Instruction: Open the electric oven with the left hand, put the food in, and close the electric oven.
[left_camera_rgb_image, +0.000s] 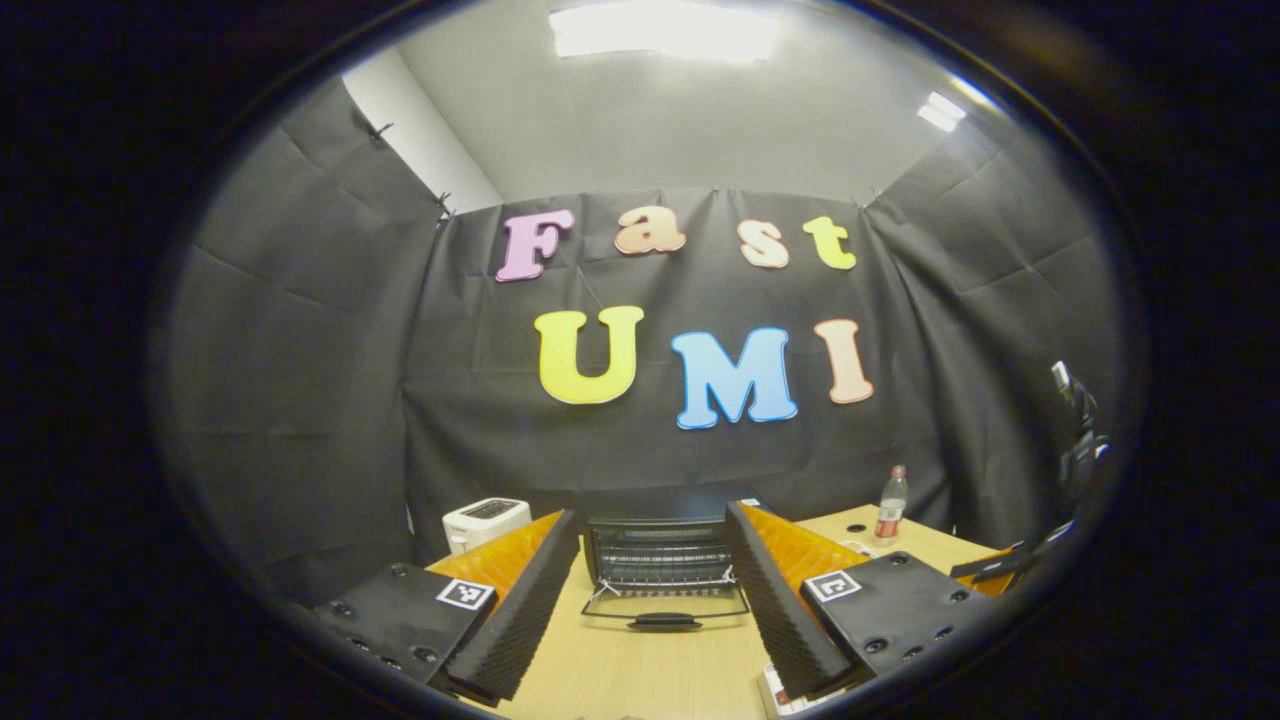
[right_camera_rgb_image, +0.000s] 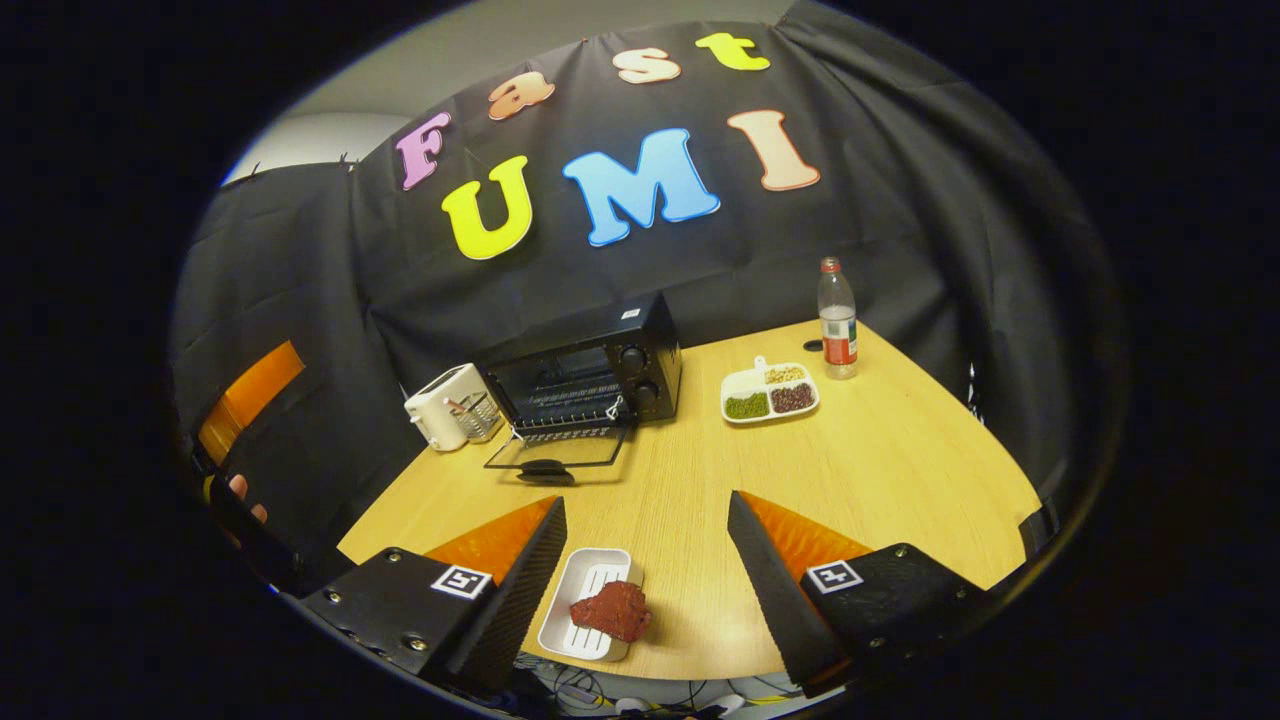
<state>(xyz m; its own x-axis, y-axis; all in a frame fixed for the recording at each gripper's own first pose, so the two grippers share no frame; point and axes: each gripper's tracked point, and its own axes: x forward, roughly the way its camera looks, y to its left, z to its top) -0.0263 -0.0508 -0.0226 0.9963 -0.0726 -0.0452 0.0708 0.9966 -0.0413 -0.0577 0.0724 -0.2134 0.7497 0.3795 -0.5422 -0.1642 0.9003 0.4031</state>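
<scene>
The black electric oven (left_camera_rgb_image: 660, 548) stands at the back of the wooden table, its glass door (left_camera_rgb_image: 665, 603) folded down flat and the wire rack showing inside. My left gripper (left_camera_rgb_image: 652, 515) is open, back from the door, with the oven framed between its fingers. In the right gripper view the oven (right_camera_rgb_image: 590, 380) and its lowered door (right_camera_rgb_image: 560, 452) are farther off. A dark red piece of food (right_camera_rgb_image: 612, 610) lies on a white tray (right_camera_rgb_image: 580, 590) at the table's near edge. My right gripper (right_camera_rgb_image: 645, 500) hangs open above it, holding nothing.
A white toaster (right_camera_rgb_image: 440, 405) sits left of the oven. To the oven's right are a sectioned plate of beans (right_camera_rgb_image: 768, 392) and a plastic bottle (right_camera_rgb_image: 837, 320). A hand (right_camera_rgb_image: 245, 495) with the other gripper shows at the far left edge. Bare table (right_camera_rgb_image: 880, 470) lies in the middle.
</scene>
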